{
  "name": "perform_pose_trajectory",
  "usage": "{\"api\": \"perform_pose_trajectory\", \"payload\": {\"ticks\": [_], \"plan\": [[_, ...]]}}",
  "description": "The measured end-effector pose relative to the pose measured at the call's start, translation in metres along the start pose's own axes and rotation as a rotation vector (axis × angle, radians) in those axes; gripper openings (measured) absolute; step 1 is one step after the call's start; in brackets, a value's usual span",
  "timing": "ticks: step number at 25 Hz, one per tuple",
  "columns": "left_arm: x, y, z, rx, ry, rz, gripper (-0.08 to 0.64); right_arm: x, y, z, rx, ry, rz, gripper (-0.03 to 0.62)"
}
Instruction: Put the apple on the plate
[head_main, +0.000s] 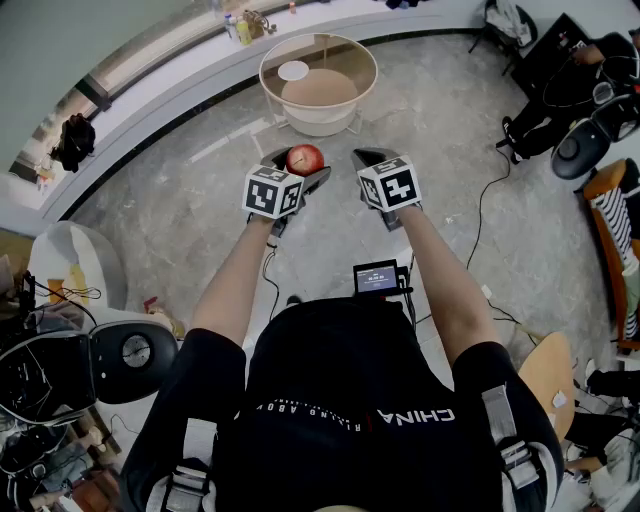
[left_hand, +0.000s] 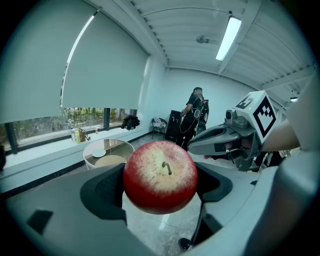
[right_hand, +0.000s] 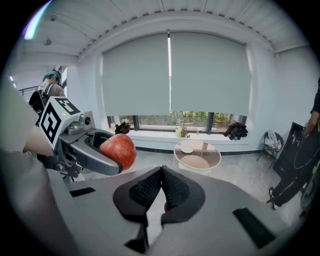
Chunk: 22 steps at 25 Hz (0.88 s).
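The left gripper (left_hand: 160, 186) has its jaws spread wide, clamping the red apple (left_hand: 160, 176) (stem facing the camera) at frame centre. The right gripper (right_hand: 161, 174) has its jaws pressed together, empty. The plate (head_main: 293, 70) lies on the round table (head_main: 372, 60), upper centre, well apart.

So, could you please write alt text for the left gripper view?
A red apple is held between the left gripper's dark jaws, stem facing the camera. Beyond it, a round glass table with a white plate stands by the window; the right gripper shows at right.
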<state>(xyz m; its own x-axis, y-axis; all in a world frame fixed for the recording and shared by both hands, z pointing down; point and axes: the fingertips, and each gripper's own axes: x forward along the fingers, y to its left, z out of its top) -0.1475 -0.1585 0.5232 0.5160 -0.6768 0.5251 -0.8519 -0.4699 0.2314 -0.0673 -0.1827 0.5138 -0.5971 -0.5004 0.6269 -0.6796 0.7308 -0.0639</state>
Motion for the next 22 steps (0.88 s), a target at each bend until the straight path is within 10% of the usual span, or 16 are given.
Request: {"api": "perform_pose_trajectory", "payload": {"ticks": [22], "plan": [[-0.001,0.005,-0.005,-0.048,-0.012,0.031,0.423,0.002,-0.004,-0.01,0.031,0.0,0.04,0.029]]}}
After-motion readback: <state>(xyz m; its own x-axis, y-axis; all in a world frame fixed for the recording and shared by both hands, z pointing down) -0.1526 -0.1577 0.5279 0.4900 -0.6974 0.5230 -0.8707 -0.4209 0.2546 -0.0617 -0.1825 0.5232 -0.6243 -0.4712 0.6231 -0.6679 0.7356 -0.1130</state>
